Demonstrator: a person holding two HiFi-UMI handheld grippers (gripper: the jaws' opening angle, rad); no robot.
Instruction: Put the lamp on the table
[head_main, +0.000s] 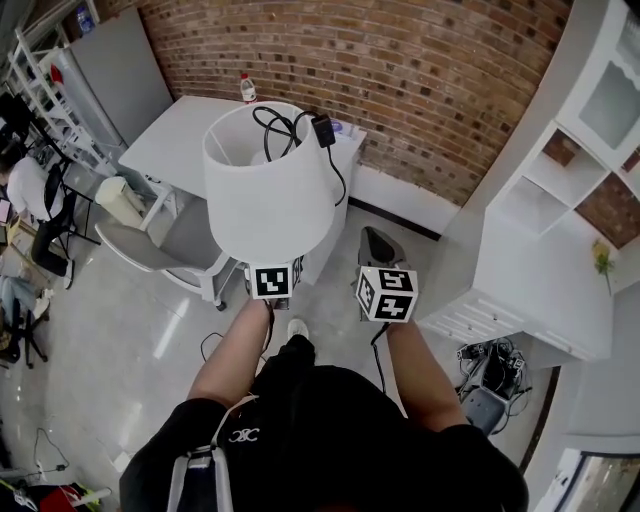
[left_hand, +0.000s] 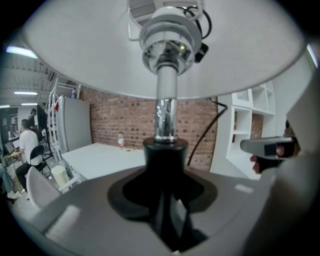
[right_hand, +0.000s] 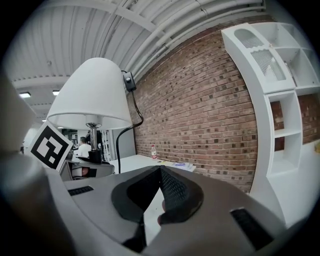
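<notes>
A lamp with a white shade (head_main: 265, 190) hangs upright in the air in front of the person. Its black cord and plug (head_main: 322, 130) are draped over the shade's top. My left gripper (head_main: 271, 278) sits under the shade, shut on the lamp's black base collar (left_hand: 165, 160) below the chrome stem (left_hand: 165, 117). In the right gripper view the lamp (right_hand: 92, 95) shows at the left. My right gripper (head_main: 378, 250) is beside it, shut, its tips (right_hand: 160, 172) meeting with nothing between them. The white table (head_main: 180, 140) stands beyond, against the brick wall.
A small bottle (head_main: 246, 88) and some papers (right_hand: 180, 165) lie at the table's far edge. A grey chair (head_main: 170, 250) stands at the table's near side. A white shelf unit (head_main: 560, 220) fills the right. A seated person (head_main: 25, 190) is at far left.
</notes>
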